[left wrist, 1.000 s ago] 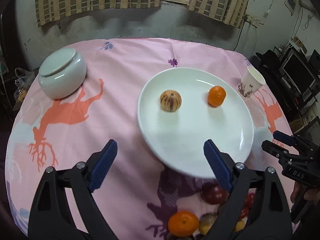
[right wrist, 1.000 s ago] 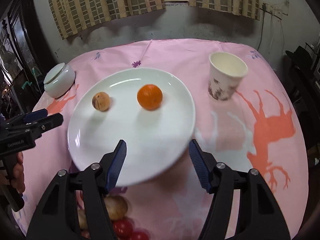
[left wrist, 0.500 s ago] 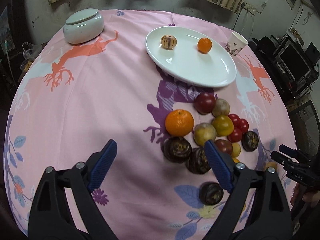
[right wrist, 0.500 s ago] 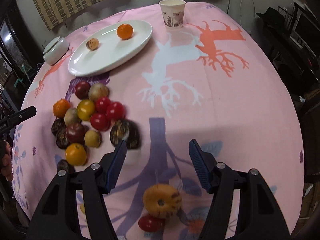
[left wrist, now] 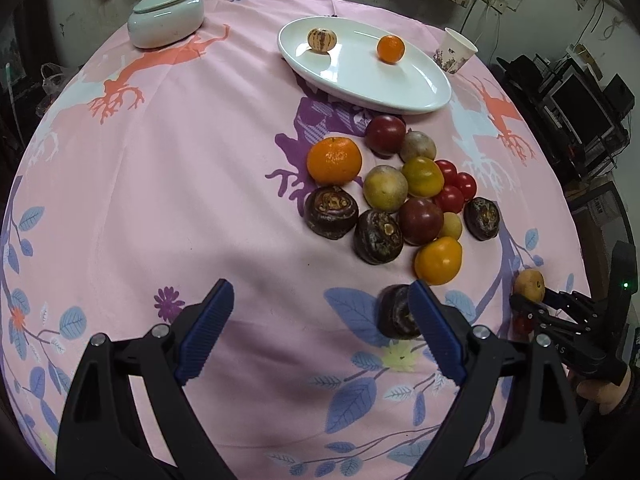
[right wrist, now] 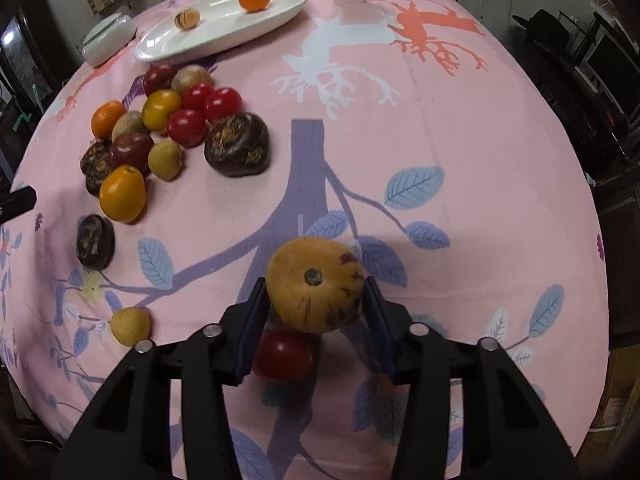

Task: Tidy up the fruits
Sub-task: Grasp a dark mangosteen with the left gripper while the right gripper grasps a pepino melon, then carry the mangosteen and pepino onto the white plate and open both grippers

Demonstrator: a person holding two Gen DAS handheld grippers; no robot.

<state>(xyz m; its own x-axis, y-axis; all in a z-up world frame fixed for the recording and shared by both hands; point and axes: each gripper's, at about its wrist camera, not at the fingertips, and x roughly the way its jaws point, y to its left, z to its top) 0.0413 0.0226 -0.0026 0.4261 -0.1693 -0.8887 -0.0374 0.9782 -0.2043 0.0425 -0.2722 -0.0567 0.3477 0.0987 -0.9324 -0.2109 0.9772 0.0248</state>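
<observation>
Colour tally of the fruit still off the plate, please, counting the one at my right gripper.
Dark brown fruit: 4
Bright red fruit: 4
Dark red fruit: 2
Orange or orange-yellow fruit: 3
Tan or pale yellow fruit: 5, one with the right gripper's jaws just closing on it
Total: 18

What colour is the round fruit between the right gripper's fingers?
Yellow-orange round fruit with dark purple streaks, clearest in the right wrist view.

A round table wears a pink cloth [left wrist: 200, 184]. On the cloth sits a white plate [left wrist: 384, 80]. A paper cup [left wrist: 456, 54] stands just beside the plate, a lidded bowl [left wrist: 166, 18] sits well apart, and a pile of fruit [left wrist: 396, 196] lies near it.
</observation>
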